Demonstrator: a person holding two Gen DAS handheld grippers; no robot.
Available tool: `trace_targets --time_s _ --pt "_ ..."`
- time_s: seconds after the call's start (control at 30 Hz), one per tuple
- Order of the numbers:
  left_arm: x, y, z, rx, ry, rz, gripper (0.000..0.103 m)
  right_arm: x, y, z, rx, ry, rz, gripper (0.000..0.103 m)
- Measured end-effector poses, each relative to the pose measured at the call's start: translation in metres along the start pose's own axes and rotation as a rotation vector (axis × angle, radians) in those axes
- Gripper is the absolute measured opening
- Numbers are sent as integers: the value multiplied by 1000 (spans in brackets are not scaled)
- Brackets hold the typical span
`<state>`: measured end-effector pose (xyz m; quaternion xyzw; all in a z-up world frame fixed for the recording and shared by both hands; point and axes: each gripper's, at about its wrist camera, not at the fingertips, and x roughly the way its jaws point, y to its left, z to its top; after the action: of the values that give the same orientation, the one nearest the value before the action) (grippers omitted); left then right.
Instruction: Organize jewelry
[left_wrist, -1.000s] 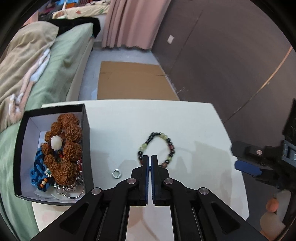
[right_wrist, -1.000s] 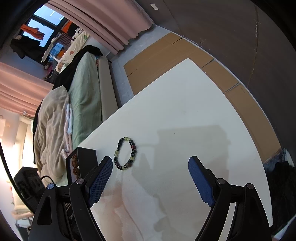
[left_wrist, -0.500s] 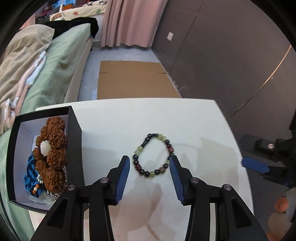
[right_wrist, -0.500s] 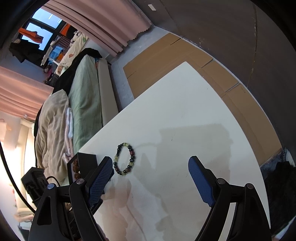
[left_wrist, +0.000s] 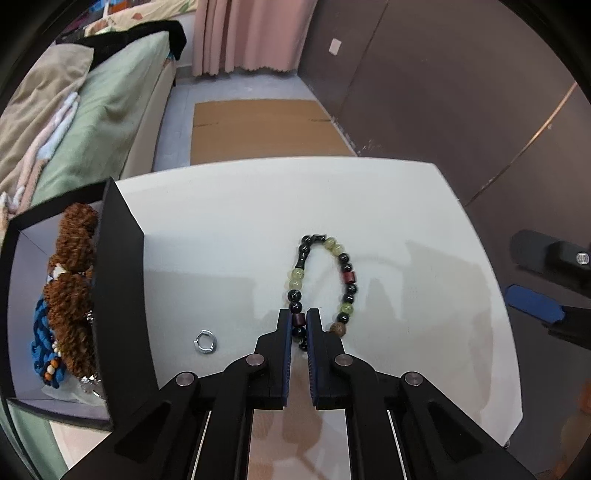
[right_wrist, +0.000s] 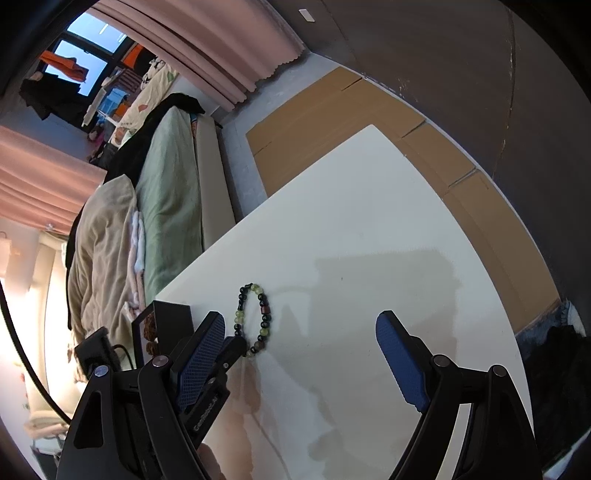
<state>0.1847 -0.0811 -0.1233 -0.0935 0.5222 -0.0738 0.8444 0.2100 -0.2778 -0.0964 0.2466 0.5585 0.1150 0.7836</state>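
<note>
A bedroom lay around the work: a bed (left_wrist: 110, 110) with green and beige bedding stood by pink curtains (left_wrist: 243, 33), a dark wall (left_wrist: 461, 92) ran along one side, and flat cardboard (left_wrist: 266, 129) covered the floor. A white table (left_wrist: 240, 221) bore a black box (left_wrist: 122, 277) of beads near its left edge; a bead bracelet (left_wrist: 347, 277) lay mid-table; a small silver ring (left_wrist: 205, 342) lay between them. The left gripper (left_wrist: 298, 325) was closing its jaws on the bracelet's near beads; the right gripper (right_wrist: 303, 354) hung wide open over bare tabletop, holding nothing.

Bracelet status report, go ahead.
Left gripper closing on beaded bracelet near end. Right gripper open, empty. Bracelet on table; path to black box unobstructed.
</note>
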Motion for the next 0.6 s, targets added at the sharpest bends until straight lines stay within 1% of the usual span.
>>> trace_targets --time_s 0.37,0.6 --pt "-67 5 -8 -14 -156 -46 7 -2 0 -10 -8 0 -13 84" --pt "-99 15 -12 -31 -233 -64 7 4 11 -17 -34 12 -23 84"
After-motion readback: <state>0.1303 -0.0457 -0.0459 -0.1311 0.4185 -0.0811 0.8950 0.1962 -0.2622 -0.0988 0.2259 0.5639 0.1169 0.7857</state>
